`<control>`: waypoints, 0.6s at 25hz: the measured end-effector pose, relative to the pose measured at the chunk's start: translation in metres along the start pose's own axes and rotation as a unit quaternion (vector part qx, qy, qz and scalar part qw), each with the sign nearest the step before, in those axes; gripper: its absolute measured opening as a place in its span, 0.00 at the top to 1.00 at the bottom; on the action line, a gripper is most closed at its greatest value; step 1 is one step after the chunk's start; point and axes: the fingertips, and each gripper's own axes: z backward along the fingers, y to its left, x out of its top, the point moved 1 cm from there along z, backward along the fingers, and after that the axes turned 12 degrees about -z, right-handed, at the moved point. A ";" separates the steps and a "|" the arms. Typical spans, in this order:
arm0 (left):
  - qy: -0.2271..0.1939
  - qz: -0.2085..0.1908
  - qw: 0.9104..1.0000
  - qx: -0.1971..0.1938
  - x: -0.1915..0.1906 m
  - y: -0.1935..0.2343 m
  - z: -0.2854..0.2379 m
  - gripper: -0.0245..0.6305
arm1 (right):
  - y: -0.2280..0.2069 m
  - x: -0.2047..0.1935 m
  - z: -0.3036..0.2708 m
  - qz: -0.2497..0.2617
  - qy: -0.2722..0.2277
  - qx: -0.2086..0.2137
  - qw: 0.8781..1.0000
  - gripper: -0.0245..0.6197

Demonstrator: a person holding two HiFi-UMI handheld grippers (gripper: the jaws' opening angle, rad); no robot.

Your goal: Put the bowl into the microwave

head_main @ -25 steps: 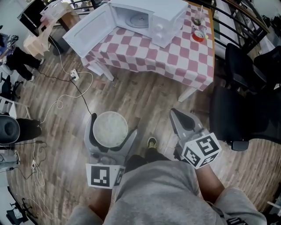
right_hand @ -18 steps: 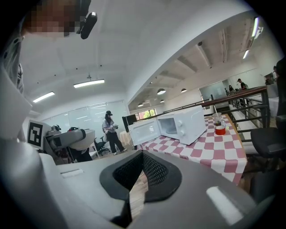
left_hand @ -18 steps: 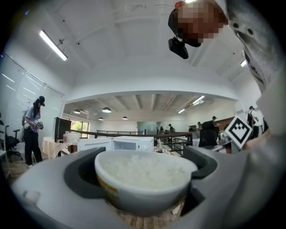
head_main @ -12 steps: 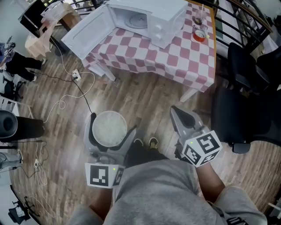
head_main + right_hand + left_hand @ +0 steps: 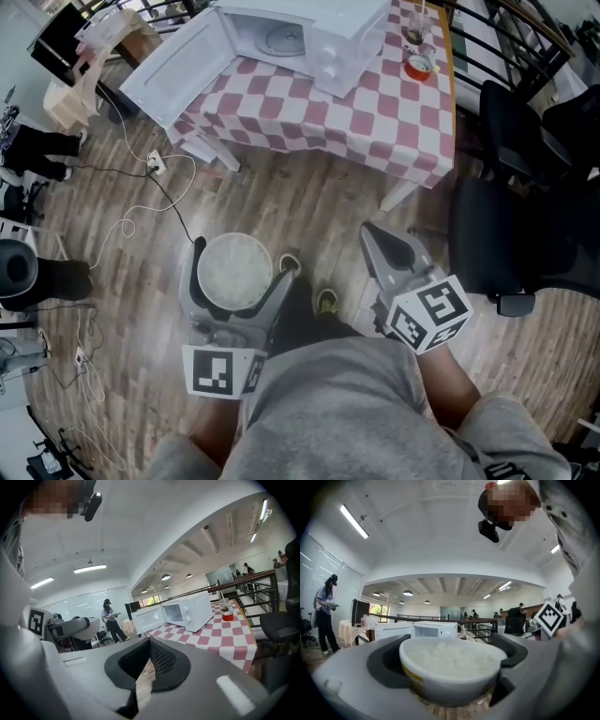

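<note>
While right hand-held gripper sits closed, empty, left hand-held gripper clamps bowl of rice between jaws; microwave well apart.

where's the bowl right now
Lower left of the head view, the bowl is held in the left tool above the floor, short of the microwave.
</note>
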 end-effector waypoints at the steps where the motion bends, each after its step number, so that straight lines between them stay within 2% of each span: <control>1: 0.000 0.002 1.000 -0.001 -0.001 0.002 -0.001 0.14 | 0.001 0.000 -0.002 0.000 0.000 -0.002 1.000 0.96; 15: 0.005 0.020 1.000 -0.012 -0.022 0.051 -0.039 0.14 | 0.001 0.011 -0.056 -0.003 0.010 -0.025 1.000 0.96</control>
